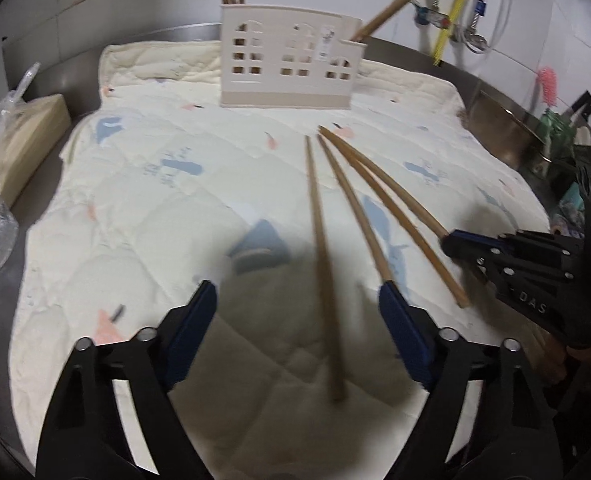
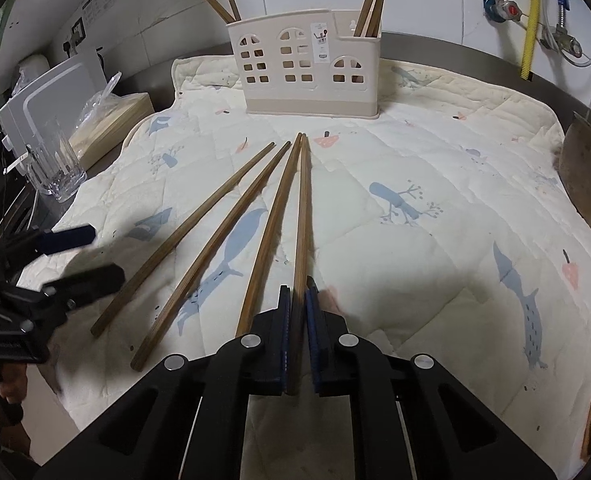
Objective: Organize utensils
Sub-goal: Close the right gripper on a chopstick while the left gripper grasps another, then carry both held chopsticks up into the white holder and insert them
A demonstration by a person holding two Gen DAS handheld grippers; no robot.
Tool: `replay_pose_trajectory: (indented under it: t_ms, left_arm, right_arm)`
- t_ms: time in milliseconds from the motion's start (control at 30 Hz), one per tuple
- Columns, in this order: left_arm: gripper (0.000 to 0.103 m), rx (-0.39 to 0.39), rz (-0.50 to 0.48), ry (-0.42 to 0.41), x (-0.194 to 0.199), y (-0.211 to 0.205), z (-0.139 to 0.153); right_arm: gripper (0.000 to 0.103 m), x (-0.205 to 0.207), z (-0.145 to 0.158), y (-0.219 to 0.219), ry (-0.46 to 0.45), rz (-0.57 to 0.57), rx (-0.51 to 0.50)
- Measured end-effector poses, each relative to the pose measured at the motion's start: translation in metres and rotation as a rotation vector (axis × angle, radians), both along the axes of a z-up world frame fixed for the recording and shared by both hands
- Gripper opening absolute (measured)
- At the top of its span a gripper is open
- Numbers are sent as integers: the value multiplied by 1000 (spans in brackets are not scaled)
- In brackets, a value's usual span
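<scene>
Several long wooden chopsticks lie fanned out on a quilted cloth, tips toward a cream utensil holder with window cut-outs at the back. The holder also shows in the left wrist view, with chopsticks standing in both end compartments. My right gripper is shut on the near end of the rightmost chopstick. It shows at the right in the left wrist view. My left gripper is open above one chopstick, which runs between its fingers. It also shows in the right wrist view.
A clear glass and a wrapped wooden box stand left of the cloth. A metal bowl edge sits at the right. Pipes and a yellow hose hang on the tiled wall behind.
</scene>
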State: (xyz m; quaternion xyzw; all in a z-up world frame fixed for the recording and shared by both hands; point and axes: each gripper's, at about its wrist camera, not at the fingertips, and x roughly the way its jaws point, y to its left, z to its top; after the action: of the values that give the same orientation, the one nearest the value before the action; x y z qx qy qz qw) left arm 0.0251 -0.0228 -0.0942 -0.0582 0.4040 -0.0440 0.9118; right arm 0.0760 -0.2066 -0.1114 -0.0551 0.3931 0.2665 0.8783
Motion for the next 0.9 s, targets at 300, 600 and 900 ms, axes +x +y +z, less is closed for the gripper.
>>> replay_pose_trajectory:
  t_ms: [300, 600, 900]
  left_arm:
    - [29, -53, -44, 37, 9, -9, -13]
    - [8, 52, -43, 44, 14, -15, -14]
    - [6, 71, -52, -25, 16, -8, 21]
  right_arm:
    - [7, -1, 3, -12, -10, -18, 10]
    - [7, -3, 11, -12, -35, -14, 13]
    - [7, -7, 49, -17, -141, -2, 14]
